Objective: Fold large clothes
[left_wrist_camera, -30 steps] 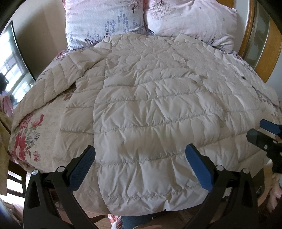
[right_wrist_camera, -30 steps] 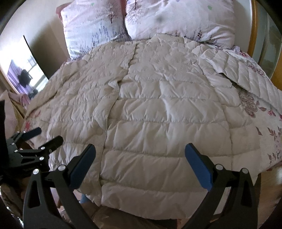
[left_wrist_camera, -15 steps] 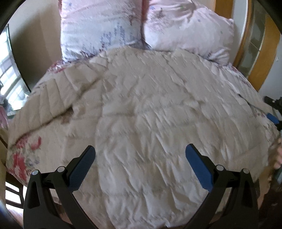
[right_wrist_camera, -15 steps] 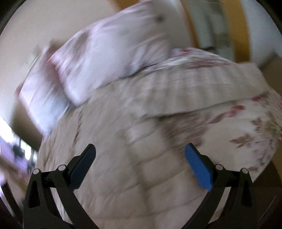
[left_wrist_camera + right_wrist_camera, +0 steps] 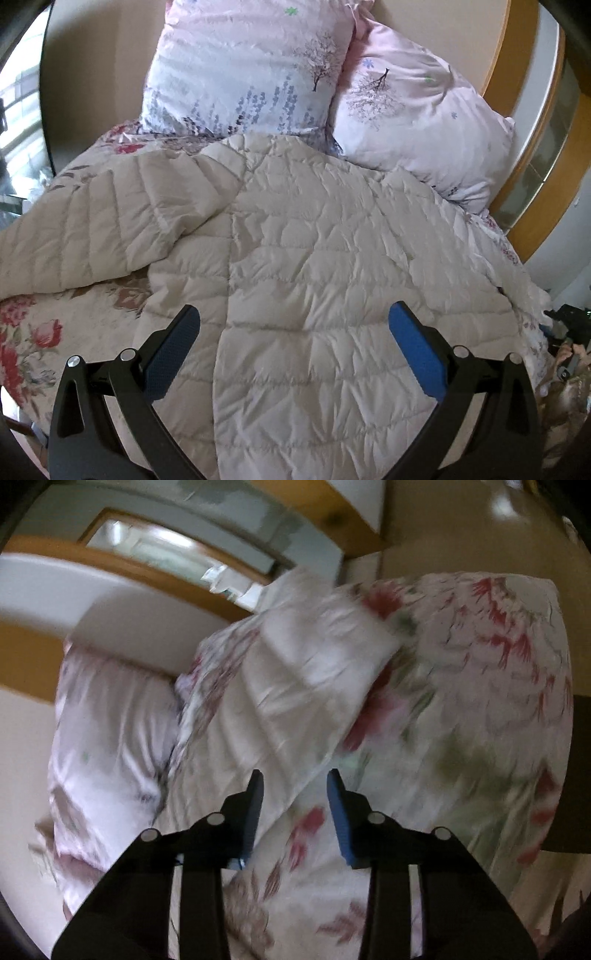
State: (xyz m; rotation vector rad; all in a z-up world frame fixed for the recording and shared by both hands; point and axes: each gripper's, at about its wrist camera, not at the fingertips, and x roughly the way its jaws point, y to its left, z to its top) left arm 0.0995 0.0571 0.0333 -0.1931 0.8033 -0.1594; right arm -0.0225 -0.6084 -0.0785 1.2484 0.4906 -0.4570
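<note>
A beige quilted down coat (image 5: pixel 314 258) lies spread flat on the bed, its collar toward the pillows. One sleeve (image 5: pixel 110 221) stretches out to the left over the floral sheet. My left gripper (image 5: pixel 293 321) hangs open above the coat's lower half with nothing between its blue pads. The right wrist view is rolled sideways and blurred. There the other sleeve (image 5: pixel 295 686) lies on the sheet, its cuff end just ahead of my right gripper (image 5: pixel 295 779). Its jaws are closing, a narrow gap still shows, and the pads do not press on the fabric.
Two pale pink pillows (image 5: pixel 243 66) (image 5: pixel 417 122) lean against the wooden headboard (image 5: pixel 517 147). The floral bedsheet (image 5: pixel 44 332) (image 5: pixel 480 701) shows on both sides of the coat. A bright window (image 5: pixel 18 110) is at the far left. A person's hand (image 5: pixel 569 362) shows at the right edge.
My right gripper swung from the coat's hem to the sleeve on the right, rolled sideways, and its jaws narrowed from wide open. The left gripper moved forward over the coat and stayed open.
</note>
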